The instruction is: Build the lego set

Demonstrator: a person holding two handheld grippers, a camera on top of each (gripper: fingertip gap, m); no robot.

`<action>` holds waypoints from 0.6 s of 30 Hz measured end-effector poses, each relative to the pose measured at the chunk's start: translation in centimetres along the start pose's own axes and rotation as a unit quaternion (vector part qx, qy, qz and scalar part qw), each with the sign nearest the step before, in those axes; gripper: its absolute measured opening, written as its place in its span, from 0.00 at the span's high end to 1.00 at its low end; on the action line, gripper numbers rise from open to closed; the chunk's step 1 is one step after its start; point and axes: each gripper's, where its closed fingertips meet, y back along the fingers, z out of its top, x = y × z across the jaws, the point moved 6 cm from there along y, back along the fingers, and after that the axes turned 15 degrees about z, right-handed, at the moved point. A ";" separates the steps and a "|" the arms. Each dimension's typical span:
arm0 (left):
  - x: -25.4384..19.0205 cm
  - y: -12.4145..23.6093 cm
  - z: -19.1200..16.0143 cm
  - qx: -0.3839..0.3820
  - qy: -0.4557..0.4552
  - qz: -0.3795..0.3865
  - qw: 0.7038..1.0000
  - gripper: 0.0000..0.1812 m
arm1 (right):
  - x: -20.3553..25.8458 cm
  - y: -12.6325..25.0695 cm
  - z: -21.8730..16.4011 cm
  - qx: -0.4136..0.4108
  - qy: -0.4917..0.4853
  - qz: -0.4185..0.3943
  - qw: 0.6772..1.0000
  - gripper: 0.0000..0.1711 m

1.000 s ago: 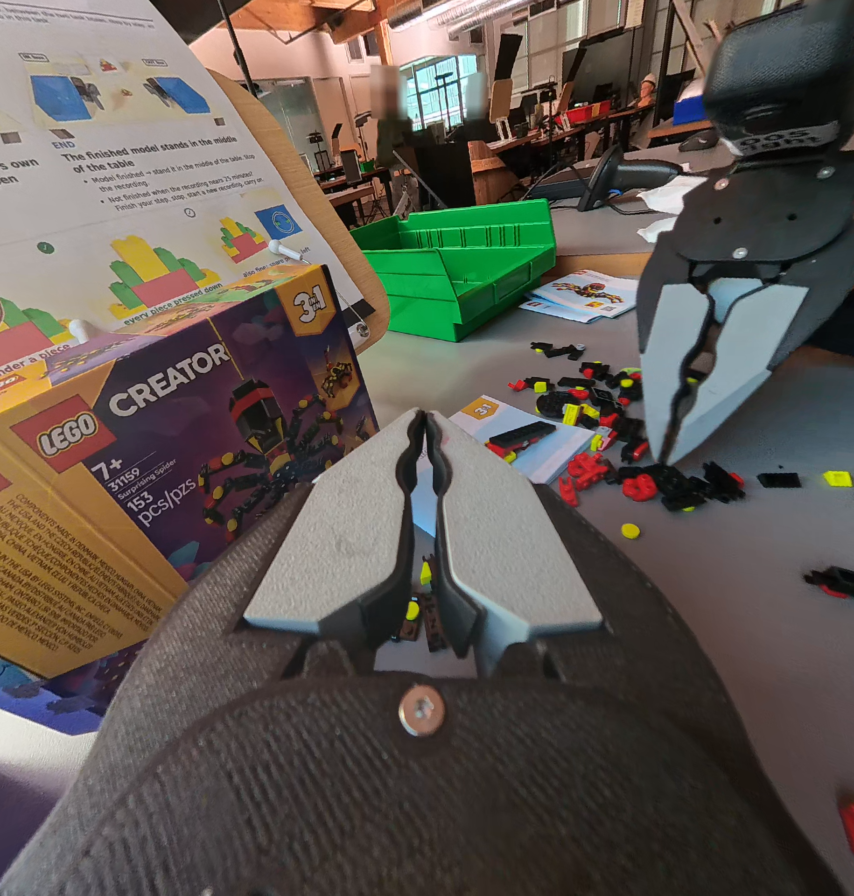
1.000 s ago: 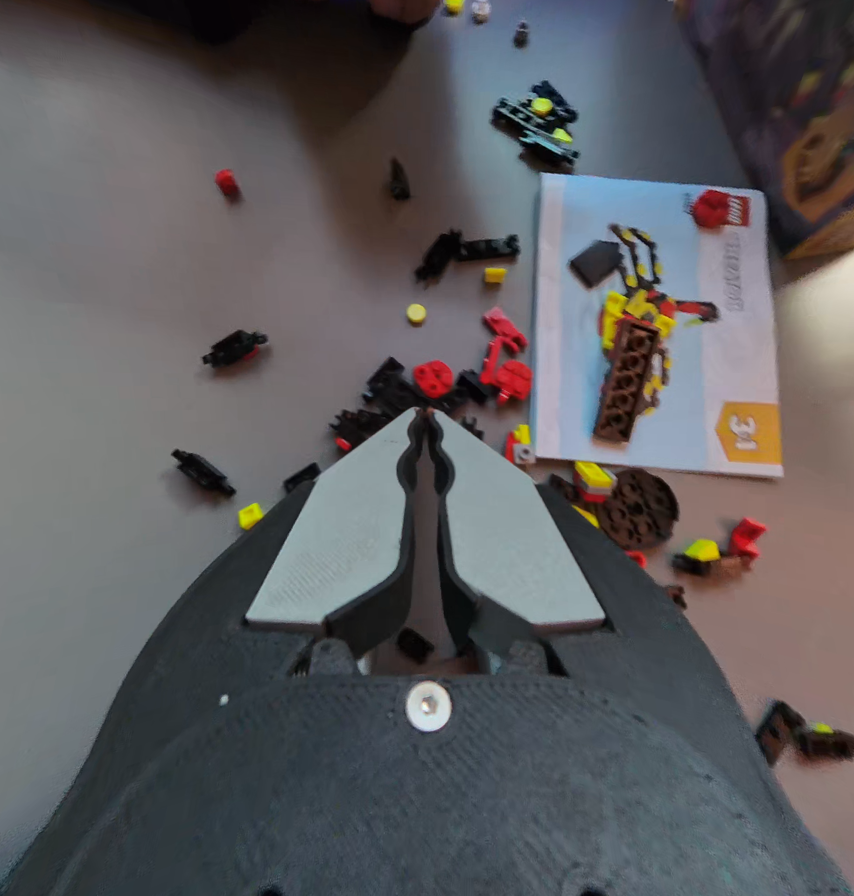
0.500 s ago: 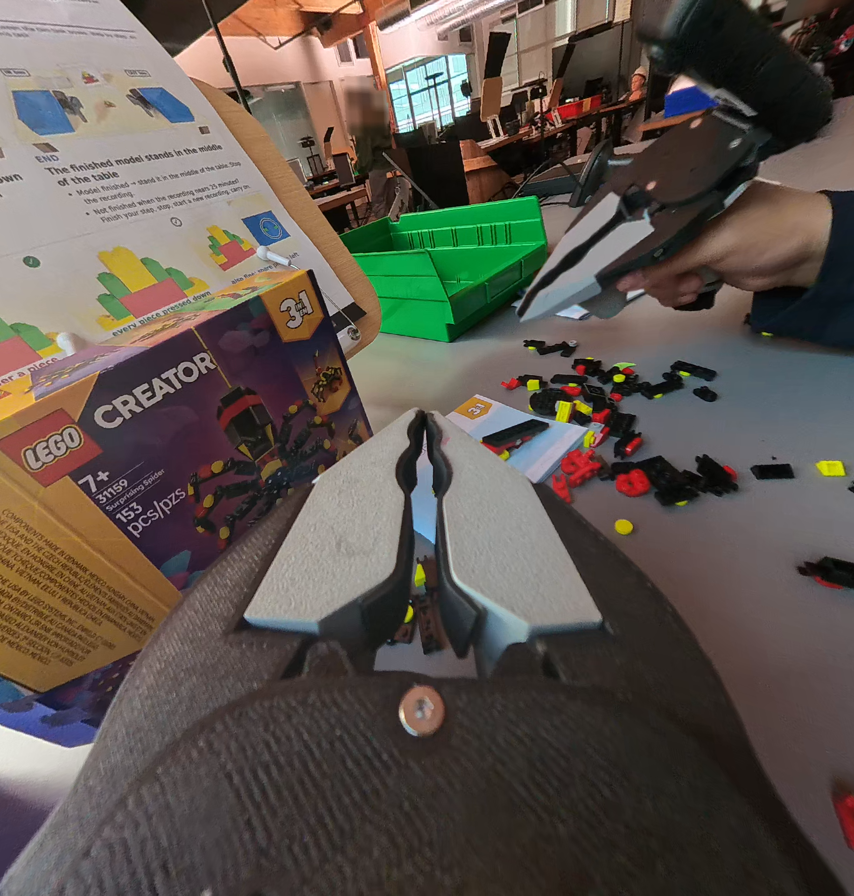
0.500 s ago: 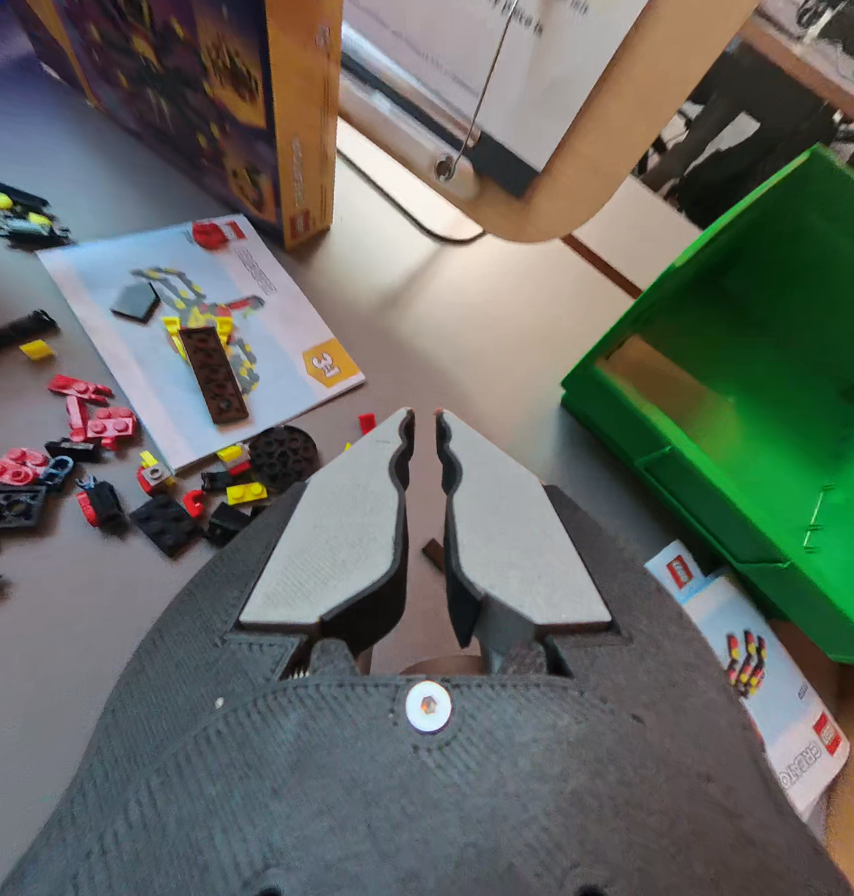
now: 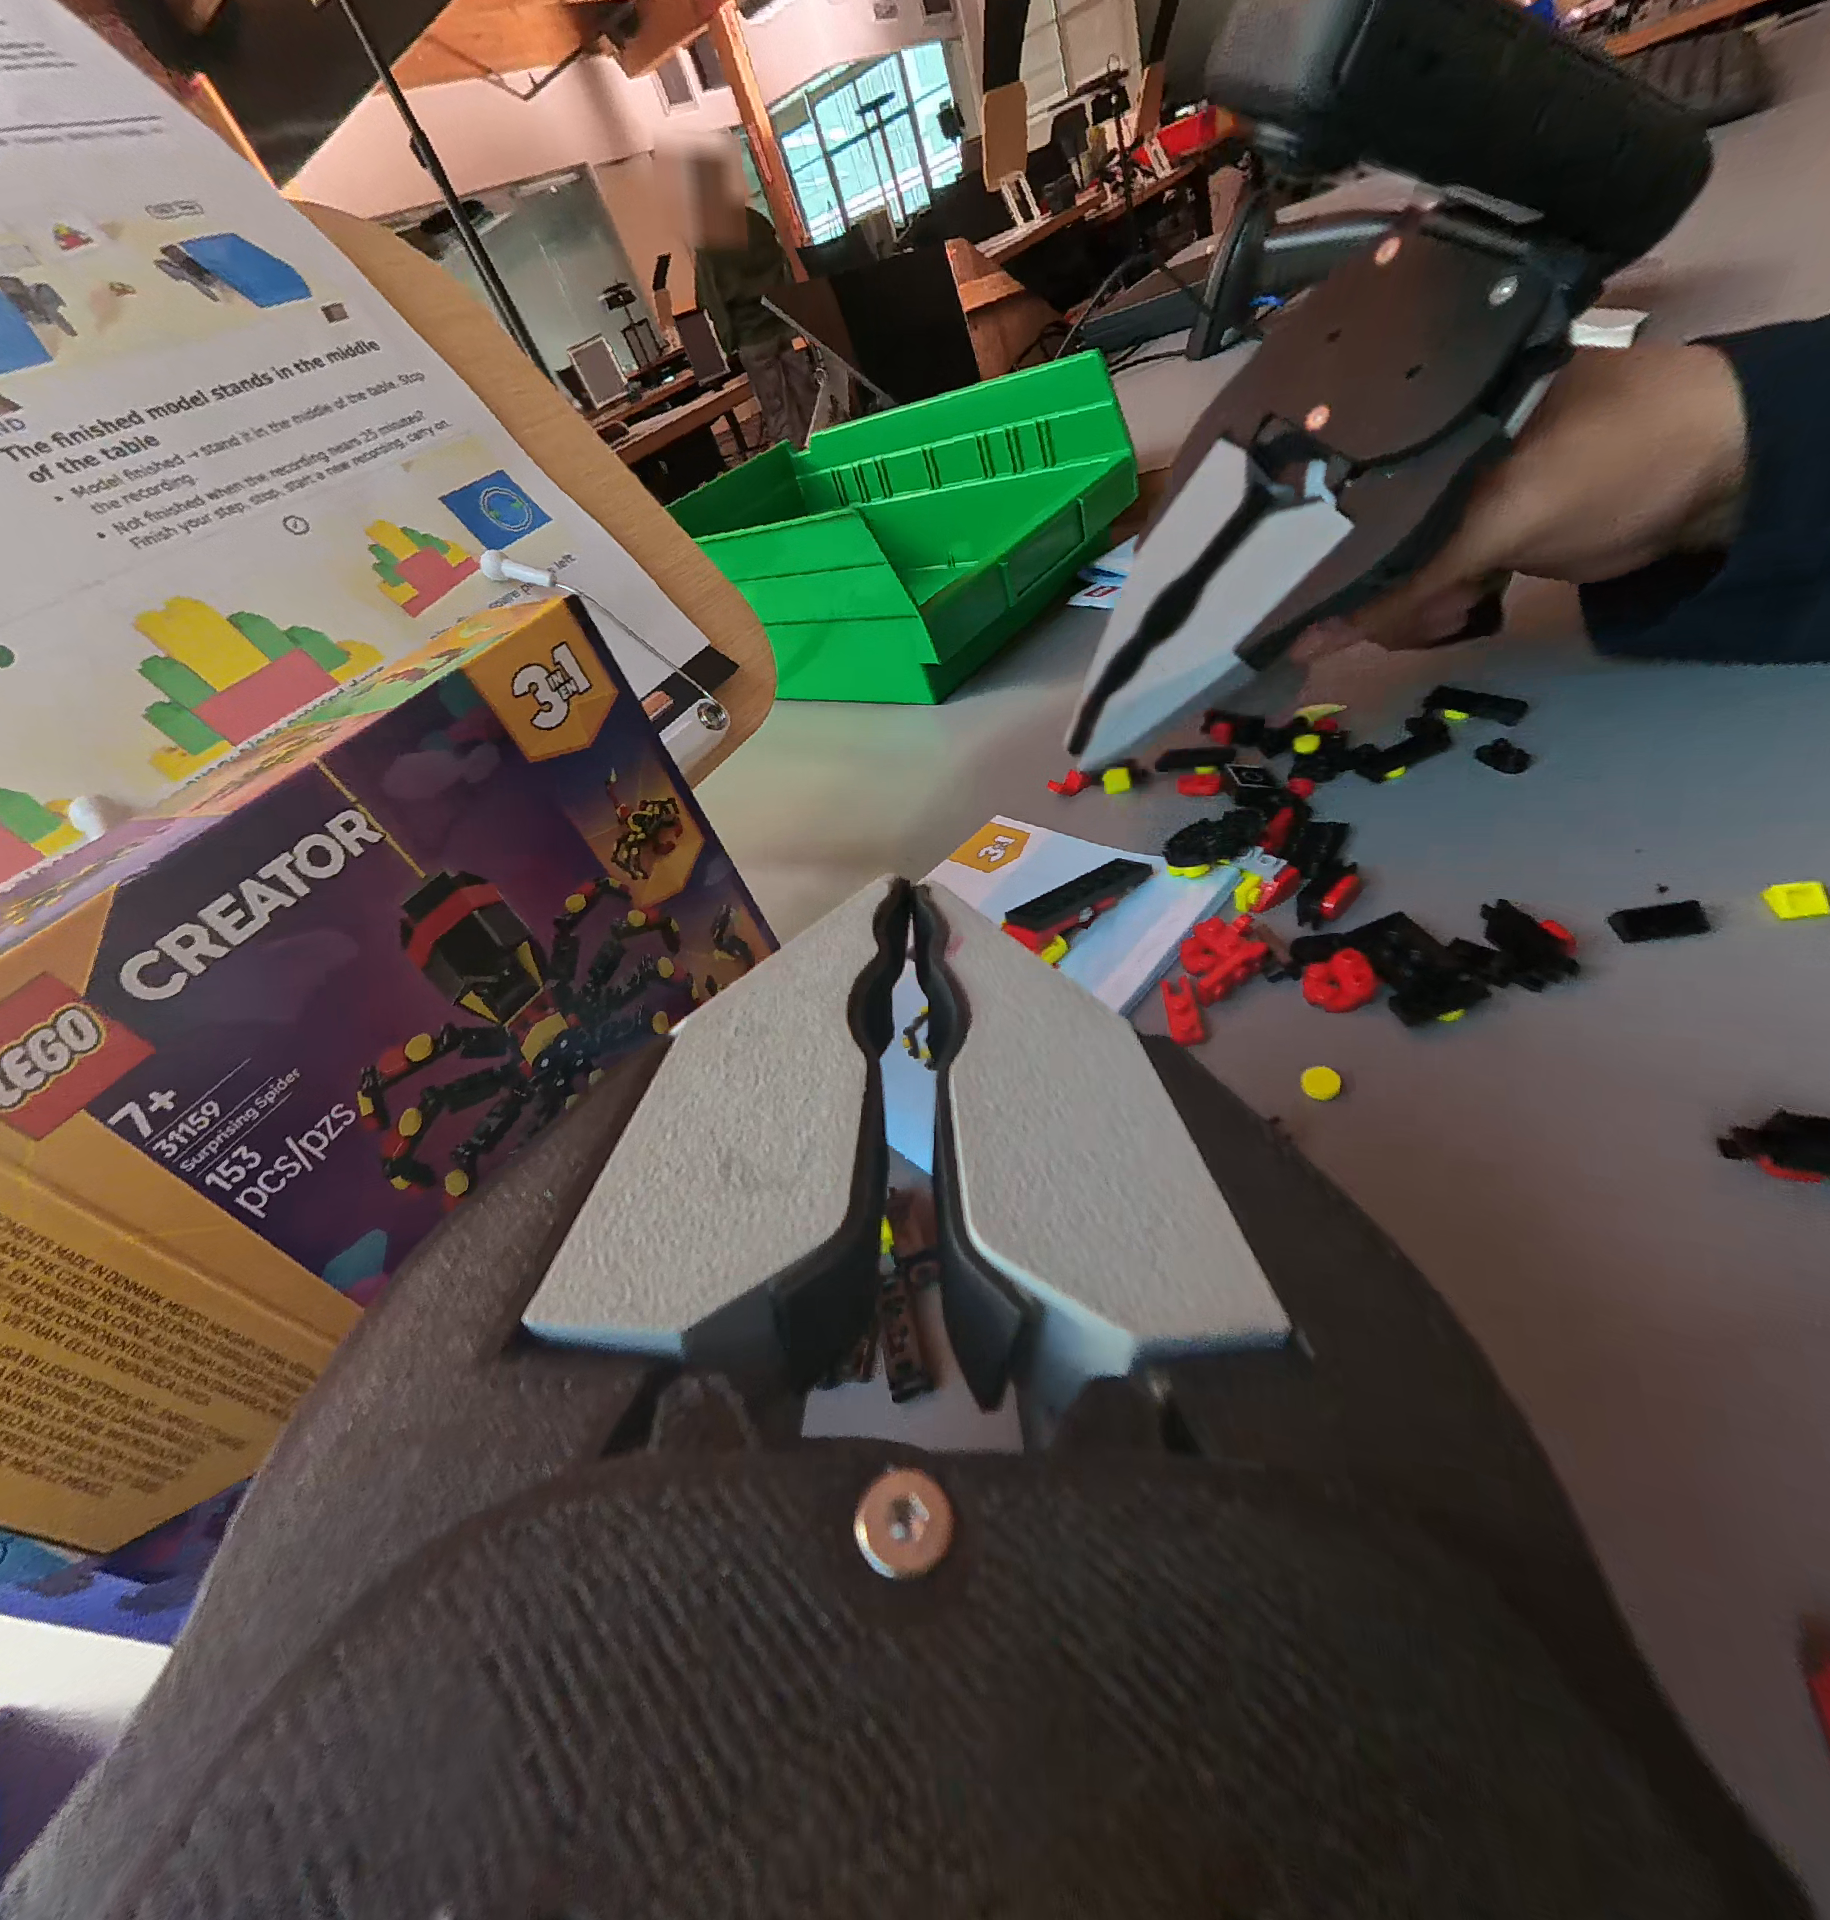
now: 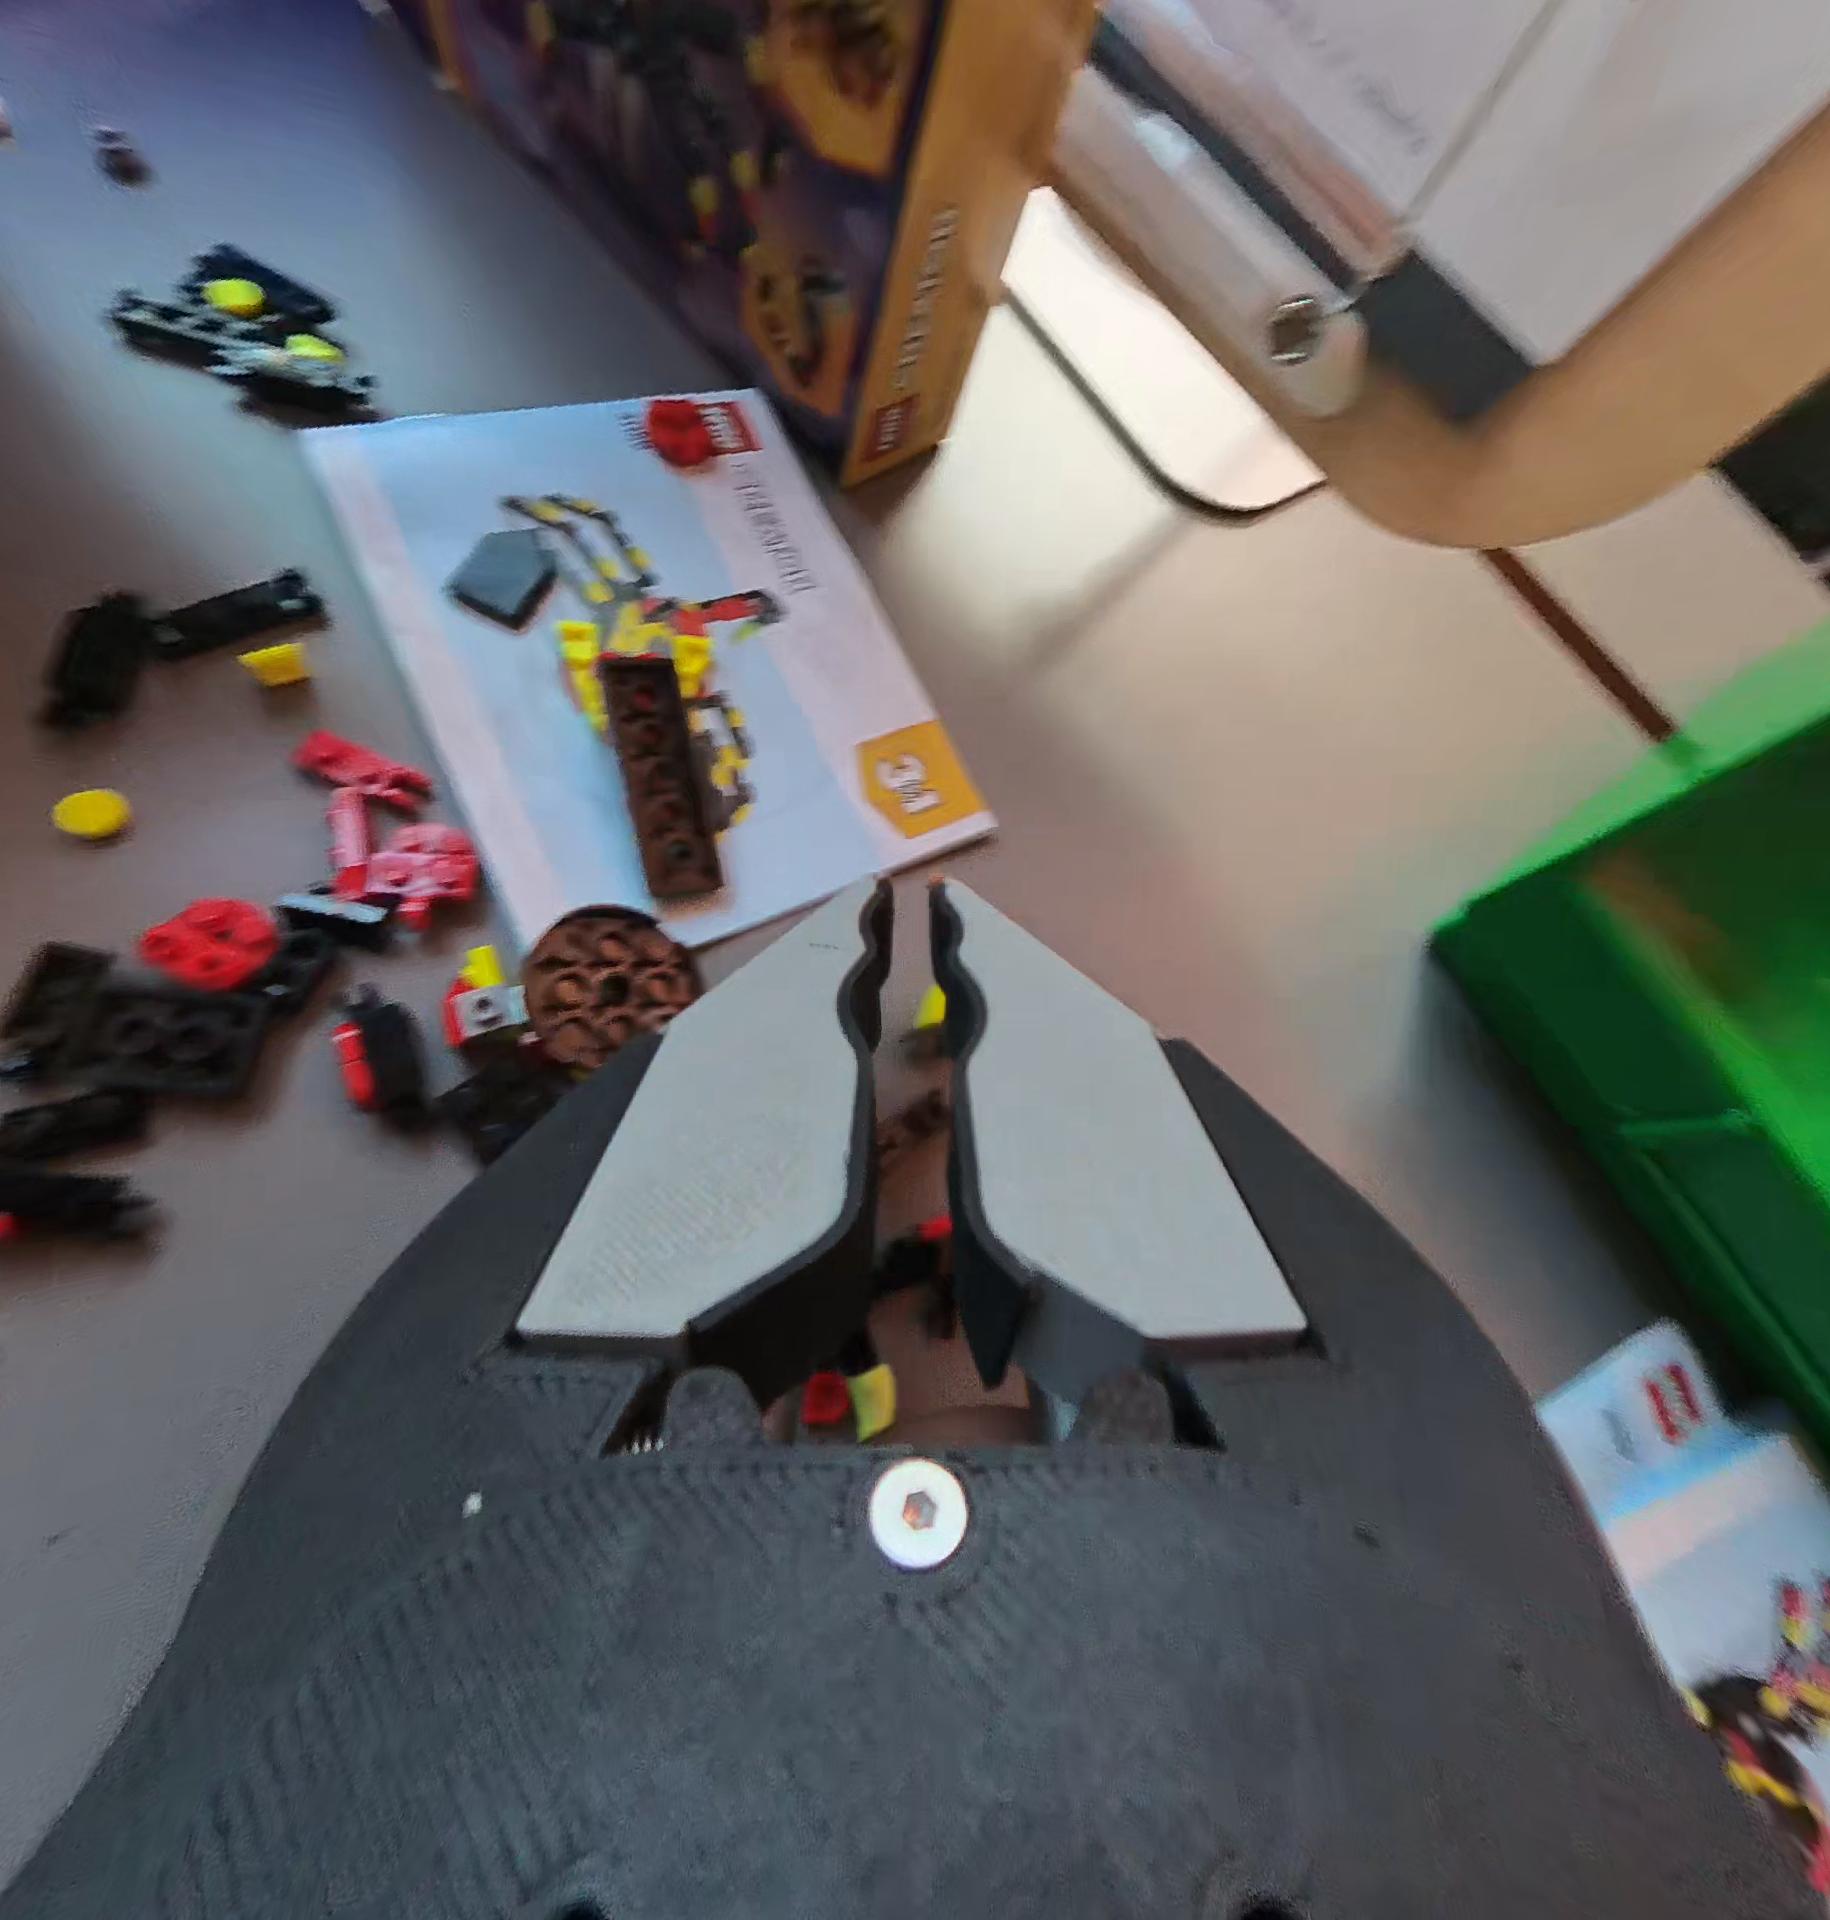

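Observation:
Loose black, red and yellow Lego pieces lie scattered on the grey table. An instruction booklet lies beside them with a long brown plate on it; a round brown plate sits at its near edge. My left gripper is shut and empty, held low next to the Lego box. My right gripper has a narrow gap between its tips with nothing seen in it. It hovers just above the table past the booklet's corner, and it also shows in the left wrist view.
A green bin stands at the back, also in the right wrist view. A wooden board with an instruction sheet leans behind the box. A second booklet lies near the bin. A small black-and-yellow assembly lies by the box. The grippers' ends are close to 15 cm from one another. To the round brown plate: right tips about 5 cm, left tips about 15 cm. Look for it in the left wrist view too.
My right gripper lifted off the piece pile, its jaws parted slightly, swung toward the bin and has come down at the pile's far edge. My left gripper stayed put.

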 end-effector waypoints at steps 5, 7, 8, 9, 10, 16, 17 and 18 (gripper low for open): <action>0.2 0.0 0.0 -0.003 0.001 0.012 1.000 1.00 | -1.5 0.4 0.1 -0.048 -0.018 -0.073 0.996 1.00; 1.5 -0.1 -0.1 0.006 0.036 0.047 0.998 1.00 | -1.6 0.5 0.2 -0.050 -0.010 -0.088 0.995 1.00; 2.7 -0.2 -0.6 0.030 0.049 0.088 0.994 1.00 | -1.5 0.6 0.4 -0.058 0.001 -0.098 0.993 1.00; 4.0 -0.3 -1.4 0.062 0.052 0.137 0.987 1.00 | -1.4 0.7 0.6 -0.066 0.012 -0.107 0.992 1.00; 4.9 -0.3 -2.0 0.086 0.047 0.154 0.983 1.00 | -1.3 0.8 0.7 -0.068 0.019 -0.111 0.991 1.00; 7.1 0.1 -3.2 0.127 0.137 0.147 0.971 1.00 | -1.5 1.0 0.6 -0.072 0.010 -0.117 0.990 1.00; 7.0 0.0 -3.5 0.145 0.144 0.128 0.970 1.00 | -1.5 1.0 0.6 -0.073 0.007 -0.115 0.991 1.00; 6.9 -0.1 -3.9 0.163 0.150 0.110 0.969 0.99 | -1.6 1.0 0.6 -0.075 0.003 -0.114 0.991 1.00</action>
